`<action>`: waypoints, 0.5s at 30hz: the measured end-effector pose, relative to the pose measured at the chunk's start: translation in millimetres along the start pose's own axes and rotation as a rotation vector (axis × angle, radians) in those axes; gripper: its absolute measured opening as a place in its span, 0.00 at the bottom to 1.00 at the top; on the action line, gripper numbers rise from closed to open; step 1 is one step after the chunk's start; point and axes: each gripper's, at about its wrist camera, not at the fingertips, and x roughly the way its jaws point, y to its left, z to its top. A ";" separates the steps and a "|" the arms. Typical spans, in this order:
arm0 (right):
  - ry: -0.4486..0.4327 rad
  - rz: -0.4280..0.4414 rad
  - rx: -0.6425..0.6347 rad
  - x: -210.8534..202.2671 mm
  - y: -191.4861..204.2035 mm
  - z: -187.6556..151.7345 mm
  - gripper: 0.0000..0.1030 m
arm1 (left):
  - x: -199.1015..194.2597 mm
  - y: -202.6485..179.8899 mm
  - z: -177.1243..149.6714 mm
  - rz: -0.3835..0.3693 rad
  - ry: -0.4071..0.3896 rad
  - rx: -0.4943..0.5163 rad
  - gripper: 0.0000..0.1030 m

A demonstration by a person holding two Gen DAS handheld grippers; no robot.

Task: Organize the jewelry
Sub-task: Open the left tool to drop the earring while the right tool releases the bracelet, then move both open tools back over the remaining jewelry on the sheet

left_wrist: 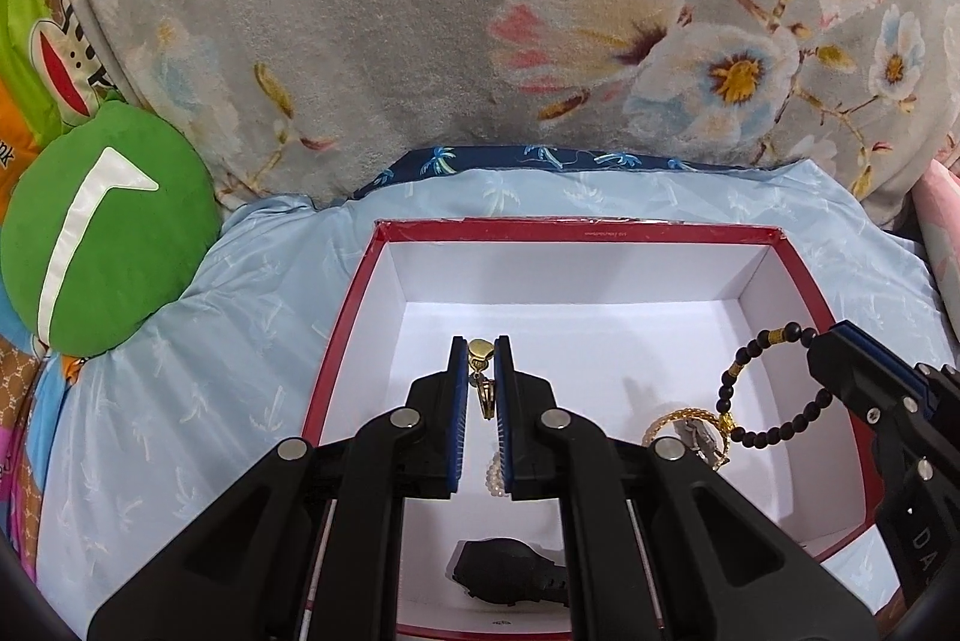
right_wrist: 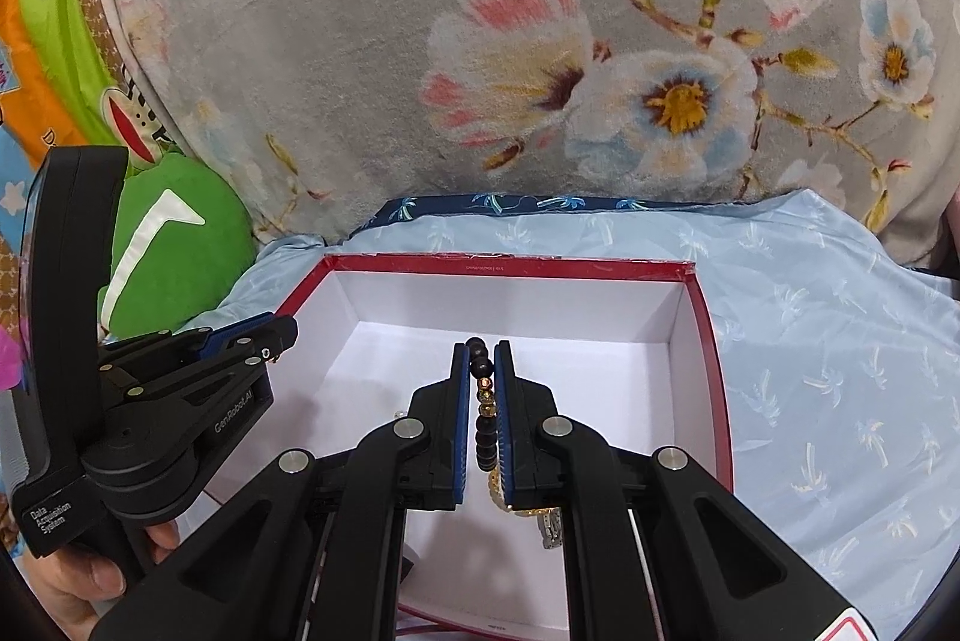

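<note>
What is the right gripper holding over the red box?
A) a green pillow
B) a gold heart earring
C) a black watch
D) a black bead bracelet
D. The right gripper is shut on the black bead bracelet, which hangs as a loop over the red box; the gold heart piece is in the left gripper instead.

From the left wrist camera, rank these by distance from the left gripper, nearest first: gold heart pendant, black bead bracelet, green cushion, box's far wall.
1. Gold heart pendant: pinched at the tips of the left gripper.
2. Black bead bracelet: to the right, hanging from the right gripper over the red box.
3. Box's far wall: straight ahead.
4. Green cushion: far left, outside the box.
</note>
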 end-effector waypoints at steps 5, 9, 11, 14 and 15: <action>0.011 0.003 -0.004 9.1 -1.3 -2.6 0.08 | 9.5 0.0 -0.5 0.003 0.015 0.001 0.08; 0.007 -0.005 0.001 15.0 -3.0 -5.5 0.28 | 17.5 -1.5 -1.4 0.021 0.027 -0.004 0.37; -0.004 -0.016 0.007 15.4 -4.1 -7.1 0.37 | 18.8 -0.8 -2.6 0.039 0.019 -0.015 0.59; -0.012 -0.019 0.007 14.1 -4.3 -10.4 0.42 | 17.6 -0.4 -4.1 0.042 0.015 -0.013 0.61; -0.013 -0.019 0.008 13.6 -4.0 -11.2 0.43 | 17.5 -0.1 -4.4 0.039 0.017 -0.015 0.62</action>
